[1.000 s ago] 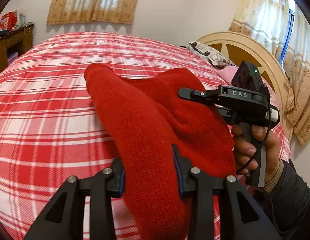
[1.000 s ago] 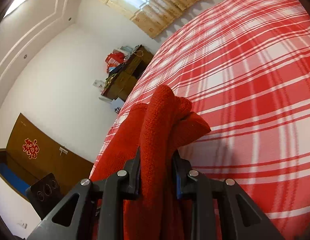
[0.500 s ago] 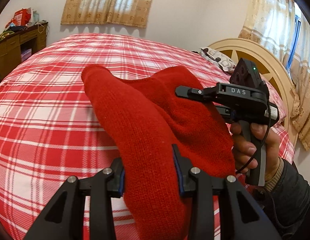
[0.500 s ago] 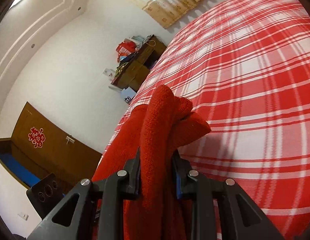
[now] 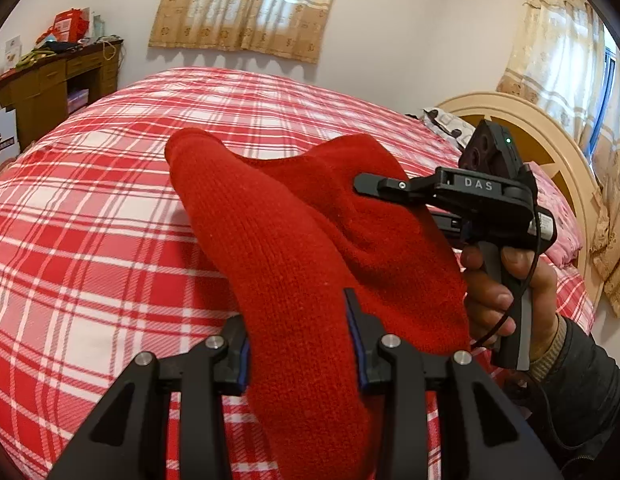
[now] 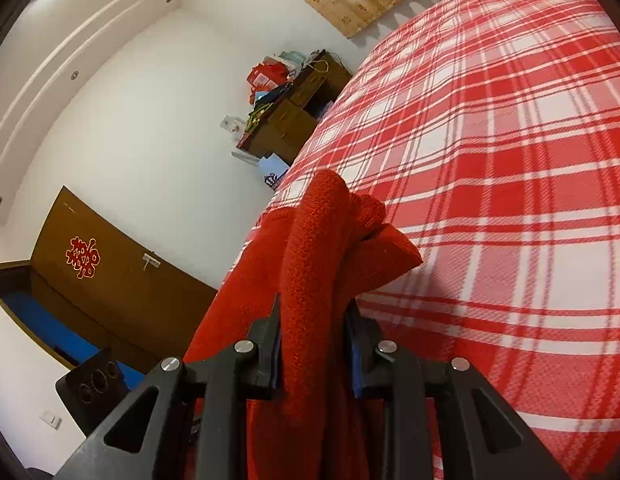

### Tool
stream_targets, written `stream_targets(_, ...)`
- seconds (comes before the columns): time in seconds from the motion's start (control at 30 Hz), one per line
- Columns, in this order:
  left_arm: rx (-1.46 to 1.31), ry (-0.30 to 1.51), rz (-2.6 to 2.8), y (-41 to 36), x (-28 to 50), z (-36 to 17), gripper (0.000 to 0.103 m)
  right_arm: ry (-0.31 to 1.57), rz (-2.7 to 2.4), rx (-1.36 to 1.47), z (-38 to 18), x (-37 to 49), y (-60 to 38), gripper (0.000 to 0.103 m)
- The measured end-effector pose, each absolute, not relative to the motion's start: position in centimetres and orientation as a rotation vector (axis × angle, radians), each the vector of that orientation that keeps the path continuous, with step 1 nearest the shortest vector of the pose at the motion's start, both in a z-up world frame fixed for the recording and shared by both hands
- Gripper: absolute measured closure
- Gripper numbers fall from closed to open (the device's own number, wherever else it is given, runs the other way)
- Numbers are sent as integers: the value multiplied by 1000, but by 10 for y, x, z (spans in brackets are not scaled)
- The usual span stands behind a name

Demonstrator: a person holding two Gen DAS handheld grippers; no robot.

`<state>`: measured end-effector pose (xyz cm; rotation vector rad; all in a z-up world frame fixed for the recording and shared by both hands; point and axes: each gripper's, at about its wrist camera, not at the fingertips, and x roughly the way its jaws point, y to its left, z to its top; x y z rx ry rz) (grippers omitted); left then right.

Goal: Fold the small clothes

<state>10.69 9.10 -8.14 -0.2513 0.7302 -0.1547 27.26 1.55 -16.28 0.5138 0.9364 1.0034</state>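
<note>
Knitwear: red knitted garment [image 5: 294,248] was held above the red plaid bedspread [image 5: 90,208], pinched by left gripper [image 5: 298,340] at one bunched edge and by right gripper [image 6: 313,336] at another.

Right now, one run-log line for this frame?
phase: carrying | left gripper: shut on red knitted garment | right gripper: shut on same garment | garment: held above red plaid bedspread

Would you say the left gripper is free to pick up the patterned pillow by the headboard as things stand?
Probably not. The left gripper has its jaws clamped on the red knitted garment, which the right gripper also holds. The patterned pillow lies at the far end of the plaid bed, beyond the garment.
</note>
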Motion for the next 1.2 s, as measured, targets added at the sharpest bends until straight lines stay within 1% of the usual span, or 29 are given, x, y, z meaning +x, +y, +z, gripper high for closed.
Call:
stream_targets(0.4,-271,731,-99,114,90,-87,64,972,1055,486,-172,267,56,77)
stream_targets(0.73,-314,776,-76,129,78,-108,64,1030,1066,456,-184,267,77,77)
stream_targets(1.07,-337,788,-64,134,76,-121,64,1046,1044,411,-182,274,94,77)
stream_targets(1.13,-333,788,-60,133,76,-122,63,1063,1016,420,-190,277,92,77)
stream_targets(1.2,-335,792,-55,133,76,-125,60,1077,994,427,-197,279,89,76)
